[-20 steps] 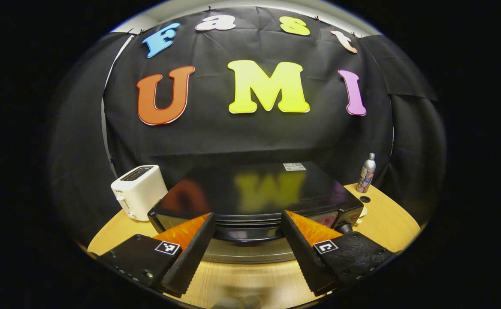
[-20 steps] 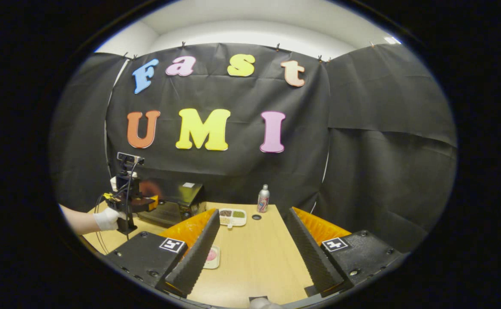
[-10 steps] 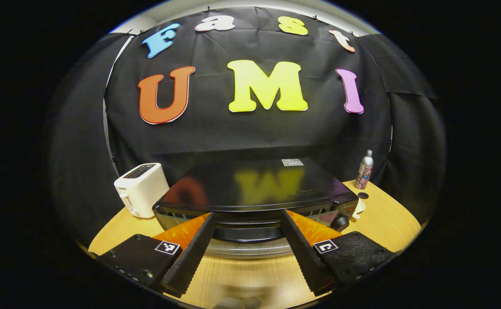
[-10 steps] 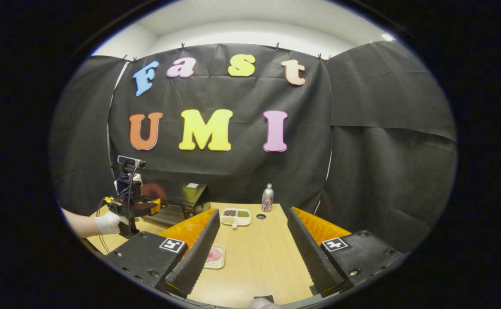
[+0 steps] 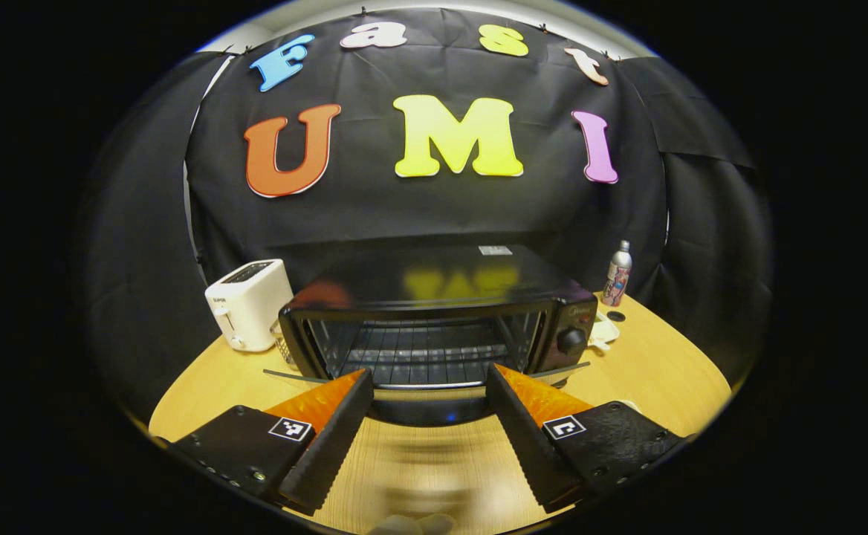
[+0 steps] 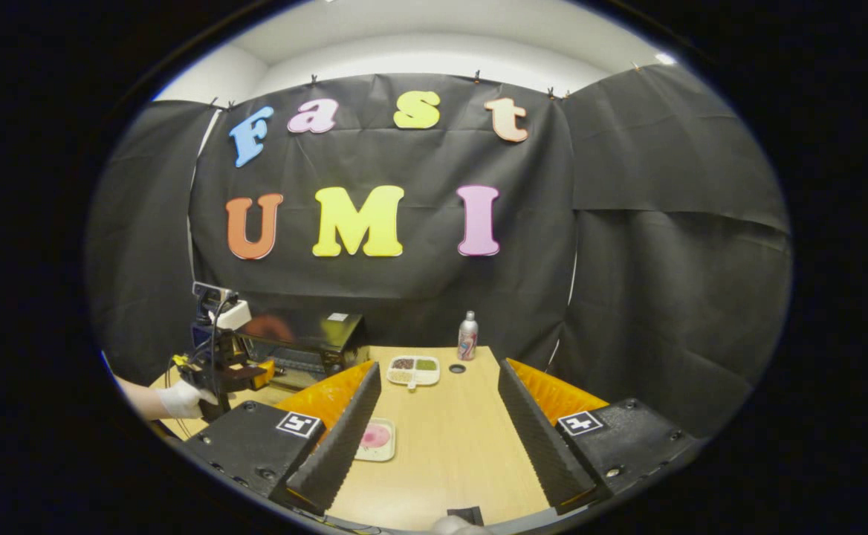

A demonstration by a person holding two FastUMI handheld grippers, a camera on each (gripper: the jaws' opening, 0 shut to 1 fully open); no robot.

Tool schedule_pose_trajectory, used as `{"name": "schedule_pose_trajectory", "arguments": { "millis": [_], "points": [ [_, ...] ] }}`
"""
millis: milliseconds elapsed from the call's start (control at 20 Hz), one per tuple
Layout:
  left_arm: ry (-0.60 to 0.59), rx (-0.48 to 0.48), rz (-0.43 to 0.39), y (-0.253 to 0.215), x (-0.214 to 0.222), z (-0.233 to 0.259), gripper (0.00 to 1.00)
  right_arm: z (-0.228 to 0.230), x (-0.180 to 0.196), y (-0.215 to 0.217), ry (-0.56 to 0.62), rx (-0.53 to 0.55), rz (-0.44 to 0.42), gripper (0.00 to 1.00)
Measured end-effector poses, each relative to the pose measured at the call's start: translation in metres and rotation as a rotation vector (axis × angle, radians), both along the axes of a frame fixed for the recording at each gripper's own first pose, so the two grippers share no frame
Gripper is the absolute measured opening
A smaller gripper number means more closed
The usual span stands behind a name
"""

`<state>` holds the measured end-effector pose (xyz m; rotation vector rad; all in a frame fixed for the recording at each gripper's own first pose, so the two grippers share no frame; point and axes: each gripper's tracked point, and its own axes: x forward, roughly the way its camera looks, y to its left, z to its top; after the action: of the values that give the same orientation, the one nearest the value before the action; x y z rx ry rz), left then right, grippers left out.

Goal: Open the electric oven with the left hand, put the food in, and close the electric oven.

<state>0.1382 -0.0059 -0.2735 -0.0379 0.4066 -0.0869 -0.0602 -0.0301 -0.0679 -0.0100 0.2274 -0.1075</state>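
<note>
The black electric oven (image 5: 434, 293) stands at the back of the wooden table with its door (image 5: 426, 405) swung down flat, and the wire rack (image 5: 419, 353) inside is in plain view. My left gripper (image 5: 429, 377) is open, its fingers standing on either side of the lowered door's handle without pressing on it. A small plate of pink food (image 6: 376, 437) lies on the table beside my right gripper's left finger. My right gripper (image 6: 439, 368) is open and holds nothing. In the right gripper view the oven (image 6: 308, 343) sits far left, with a gloved hand (image 6: 177, 397) holding the left gripper (image 6: 222, 368) before it.
A white toaster (image 5: 250, 303) stands left of the oven. A metal bottle (image 5: 617, 273) is at the back right, near a divided tray of food (image 6: 413, 369). Bare wooden tabletop (image 6: 449, 446) stretches between my right fingers.
The oven door has swung down from nearly shut to fully open as my left gripper dropped and pulled back. The right gripper shifted slightly, bringing the pink plate more into view.
</note>
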Motion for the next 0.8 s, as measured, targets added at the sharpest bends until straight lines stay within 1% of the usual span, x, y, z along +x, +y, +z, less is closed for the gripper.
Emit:
{"name": "schedule_pose_trajectory", "arguments": {
  "millis": [200,450,700,750,800],
  "points": [
    [0.036,-0.007,-0.011,-0.001,-0.025,-0.015,0.97,-0.003,0.000,0.004,0.006,0.016,0.006,0.97],
    [0.065,-0.004,-0.011,-0.003,-0.041,-0.029,0.97,-0.007,-0.003,0.005,0.015,0.009,0.013,0.96],
    [0.116,0.000,-0.018,-0.007,-0.061,-0.055,0.96,-0.018,-0.007,0.002,0.037,0.028,0.005,0.96],
    [0.130,-0.002,-0.017,-0.007,-0.066,-0.060,0.96,-0.019,-0.007,0.002,0.040,0.030,0.005,1.00],
    [0.146,-0.003,-0.017,-0.008,-0.070,-0.067,0.96,-0.020,-0.009,0.001,0.043,0.030,0.003,1.00]
  ]
}}
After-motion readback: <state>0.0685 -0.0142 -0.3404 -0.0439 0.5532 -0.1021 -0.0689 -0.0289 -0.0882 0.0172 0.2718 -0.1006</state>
